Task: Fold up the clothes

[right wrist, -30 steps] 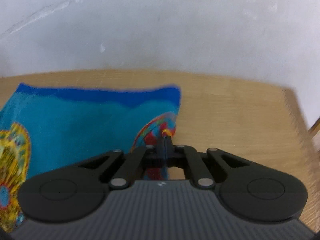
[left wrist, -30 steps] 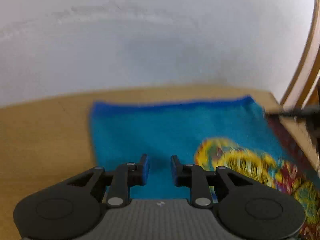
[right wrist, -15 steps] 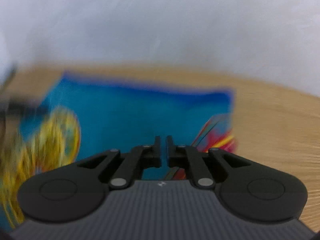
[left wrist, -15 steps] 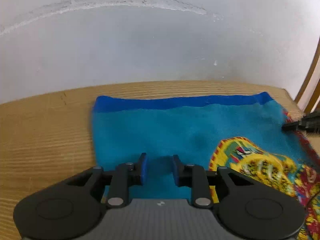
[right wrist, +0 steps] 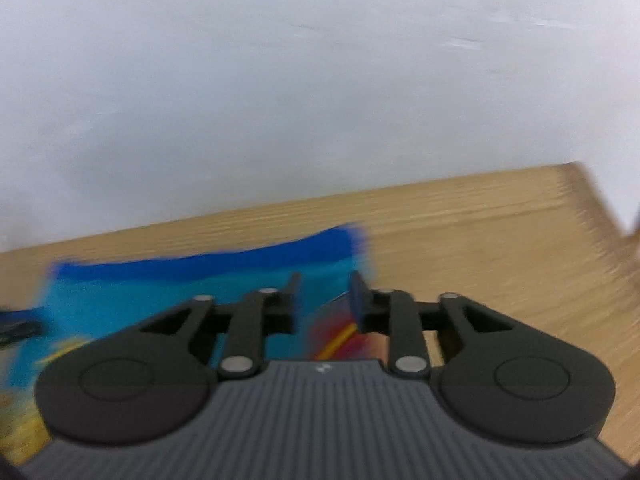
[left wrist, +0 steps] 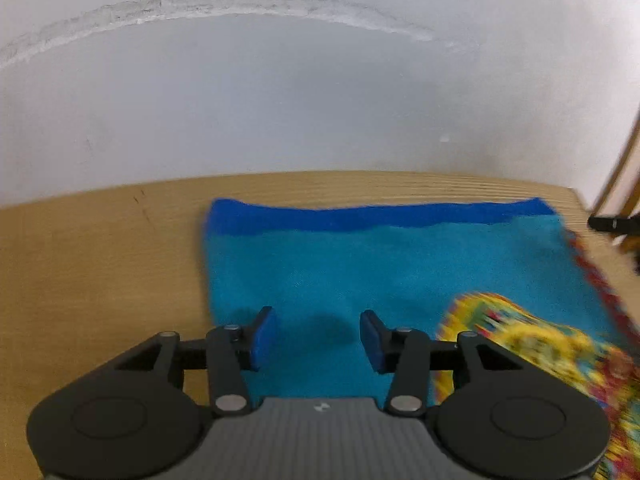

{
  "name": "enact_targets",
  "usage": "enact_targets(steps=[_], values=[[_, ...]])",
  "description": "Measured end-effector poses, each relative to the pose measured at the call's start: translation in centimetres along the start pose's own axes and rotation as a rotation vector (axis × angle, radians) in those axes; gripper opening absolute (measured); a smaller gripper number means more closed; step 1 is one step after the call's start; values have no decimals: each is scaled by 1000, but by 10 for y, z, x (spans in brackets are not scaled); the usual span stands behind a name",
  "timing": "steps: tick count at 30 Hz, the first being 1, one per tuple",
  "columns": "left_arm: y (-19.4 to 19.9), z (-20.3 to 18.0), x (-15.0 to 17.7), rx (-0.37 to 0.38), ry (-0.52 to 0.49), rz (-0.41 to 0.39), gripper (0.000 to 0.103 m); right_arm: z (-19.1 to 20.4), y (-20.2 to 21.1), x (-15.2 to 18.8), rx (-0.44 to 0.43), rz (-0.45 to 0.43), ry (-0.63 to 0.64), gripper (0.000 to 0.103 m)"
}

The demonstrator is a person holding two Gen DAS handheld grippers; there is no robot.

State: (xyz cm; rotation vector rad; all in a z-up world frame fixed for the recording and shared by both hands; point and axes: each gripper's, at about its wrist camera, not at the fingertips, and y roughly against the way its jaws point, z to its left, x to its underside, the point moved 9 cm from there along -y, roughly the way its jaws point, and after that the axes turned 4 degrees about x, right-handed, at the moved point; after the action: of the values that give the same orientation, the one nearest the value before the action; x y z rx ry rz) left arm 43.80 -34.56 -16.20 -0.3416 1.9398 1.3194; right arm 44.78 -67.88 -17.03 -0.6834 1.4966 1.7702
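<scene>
A turquoise garment (left wrist: 380, 268) with a dark blue far band and a yellow and red print lies flat on the wooden table (left wrist: 88, 280). My left gripper (left wrist: 318, 338) is open and empty above the garment's near left part. My right gripper (right wrist: 324, 296) is open and empty above the garment's (right wrist: 160, 300) far right corner, where a red and yellow print shows. The right wrist view is blurred. The right gripper's tip shows at the right edge of the left wrist view (left wrist: 612, 224).
A white wall (left wrist: 320, 100) rises just behind the table's far edge. Bare wood (right wrist: 500, 240) lies right of the garment, up to the table's right edge. A wooden frame (left wrist: 624, 168) stands at the far right.
My right gripper let go of the garment's corner and opened. My left gripper opened wider. Both views shifted, and the garment now lies flat.
</scene>
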Motion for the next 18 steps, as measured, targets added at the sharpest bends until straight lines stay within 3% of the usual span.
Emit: enact_targets(steps=[2, 7, 13, 16, 18], values=[[20, -13, 15, -14, -40, 24, 48, 17, 24, 26, -45, 17, 51, 48], [96, -51, 69, -39, -88, 69, 50, 25, 67, 88, -77, 116, 17, 48], [189, -85, 156, -57, 79, 151, 51, 61, 189, 156, -130, 176, -122, 48], [222, -97, 201, -84, 104, 196, 51, 75, 241, 190, -152, 188, -193, 48], [238, -104, 225, -91, 109, 215, 51, 84, 274, 214, -118, 198, -198, 48]])
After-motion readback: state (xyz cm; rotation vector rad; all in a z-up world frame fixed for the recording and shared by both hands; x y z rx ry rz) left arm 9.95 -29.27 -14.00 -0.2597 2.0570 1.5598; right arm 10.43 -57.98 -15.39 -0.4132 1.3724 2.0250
